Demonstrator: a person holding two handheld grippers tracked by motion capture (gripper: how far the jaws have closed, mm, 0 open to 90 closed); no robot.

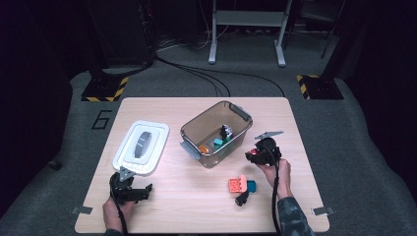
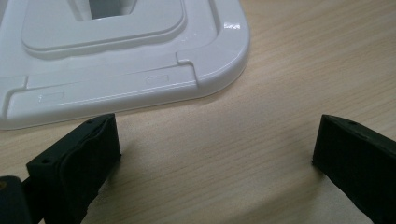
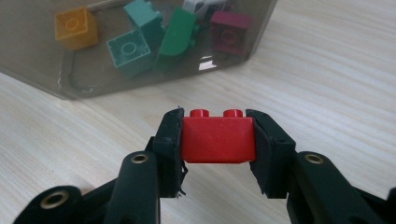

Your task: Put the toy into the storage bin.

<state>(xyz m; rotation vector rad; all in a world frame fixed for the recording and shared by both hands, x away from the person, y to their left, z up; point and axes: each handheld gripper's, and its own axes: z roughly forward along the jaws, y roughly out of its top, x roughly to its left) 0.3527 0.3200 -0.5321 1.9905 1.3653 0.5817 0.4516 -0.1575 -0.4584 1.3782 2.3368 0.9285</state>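
The right hand-held gripper is clamped on a red brick, pads pressing both ends, studs up; the brick's underside is hidden. The bin stands at 12 o'clock, just beyond, its far part cut off, with bricks inside blurred by the tinted wall. The left hand-held gripper stands open over bare counter; the lid lies at 11 o'clock, apart.
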